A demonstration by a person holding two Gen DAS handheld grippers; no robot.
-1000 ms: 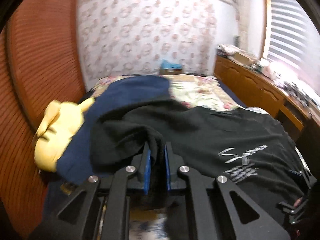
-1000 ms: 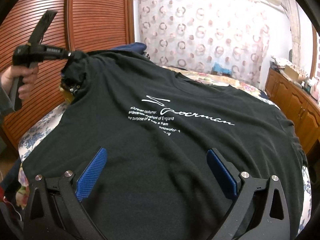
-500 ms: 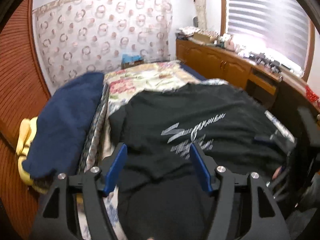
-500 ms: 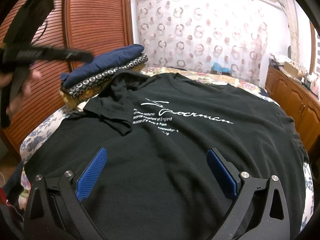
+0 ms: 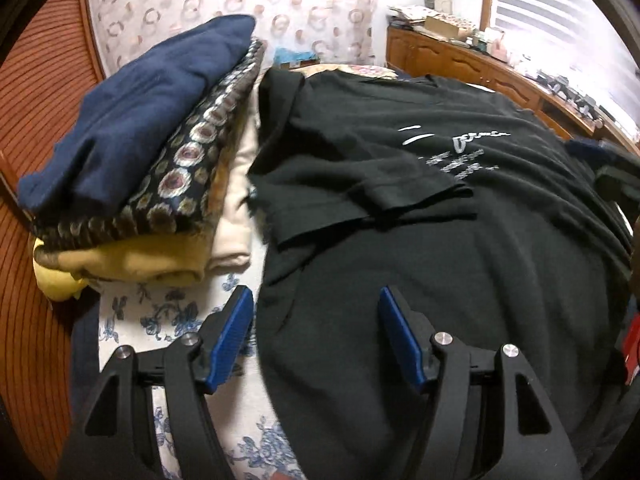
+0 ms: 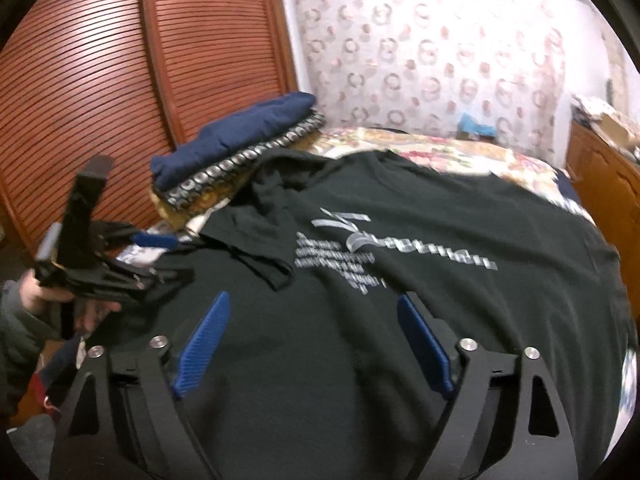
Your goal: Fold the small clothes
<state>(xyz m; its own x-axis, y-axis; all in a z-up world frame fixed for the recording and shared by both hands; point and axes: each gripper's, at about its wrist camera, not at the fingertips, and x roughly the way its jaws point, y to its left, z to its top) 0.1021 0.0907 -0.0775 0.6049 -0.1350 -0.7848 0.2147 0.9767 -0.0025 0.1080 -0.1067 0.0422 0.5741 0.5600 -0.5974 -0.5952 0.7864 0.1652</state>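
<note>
1. Lay flat on the bed [image 5: 172,316]: black shirt [image 5: 460,248], print up, collar toward the far curtain [image 6: 432,60], long axis running away from the cameras.
2. Left sleeve [image 5: 360,188] folded in over the chest.
3. Left tongs [image 5: 316,336] spread wide, empty, over the shirt's left edge.
4. Right tongs [image 6: 312,344] spread wide, empty, above the lower shirt.
5. Folded stack [image 5: 132,152] just beside the shirt's left.

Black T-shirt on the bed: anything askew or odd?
Yes. The black T-shirt has its left sleeve folded in crookedly, rumpled, partly covering the white print. Both grippers hover open.
</note>
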